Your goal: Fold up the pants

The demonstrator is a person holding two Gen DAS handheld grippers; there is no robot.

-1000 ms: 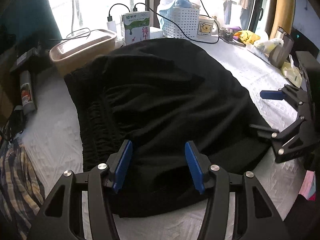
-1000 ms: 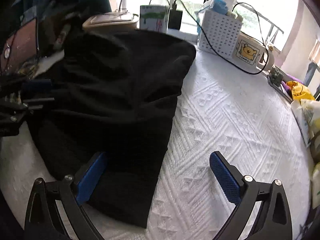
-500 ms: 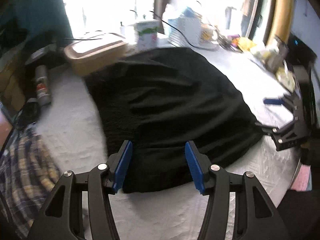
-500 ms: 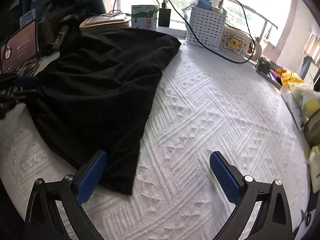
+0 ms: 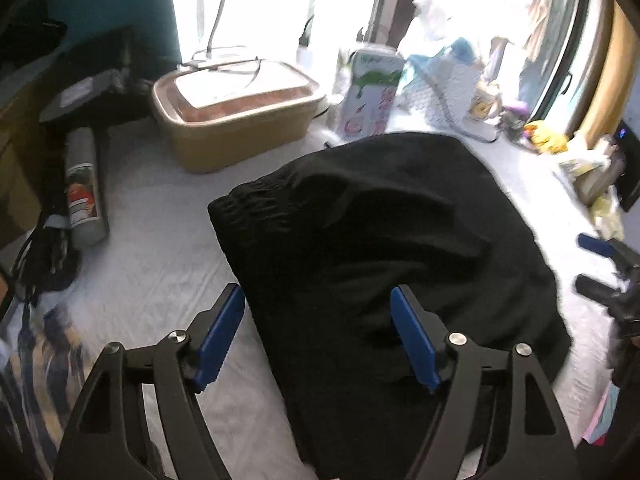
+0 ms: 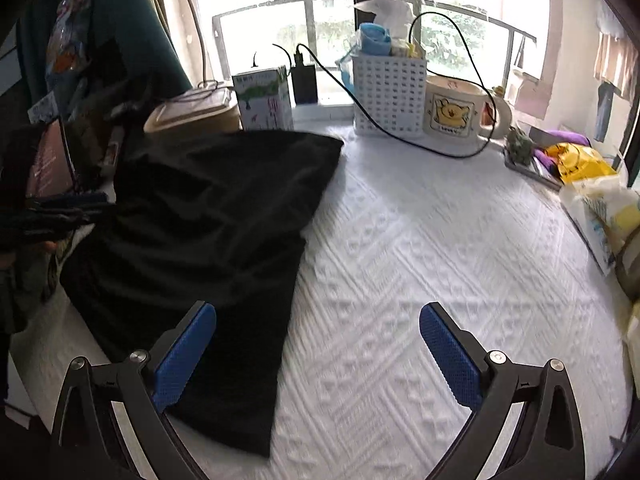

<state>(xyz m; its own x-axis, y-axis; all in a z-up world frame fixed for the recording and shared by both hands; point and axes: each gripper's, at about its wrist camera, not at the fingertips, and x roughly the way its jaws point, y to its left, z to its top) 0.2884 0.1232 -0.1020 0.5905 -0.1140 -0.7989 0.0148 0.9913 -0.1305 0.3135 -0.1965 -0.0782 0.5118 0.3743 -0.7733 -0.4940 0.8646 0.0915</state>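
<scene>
Black pants (image 5: 384, 248) lie bunched on the white quilted bedspread (image 6: 440, 240), long axis running toward the window, nearer the left gripper (image 5: 318, 338) than the right gripper (image 6: 318, 354), both spread empty.

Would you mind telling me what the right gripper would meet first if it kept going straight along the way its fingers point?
Probably the bare white bedspread ahead of the open right gripper; the black pants lie just left of that line. Depth is uncertain.
</scene>
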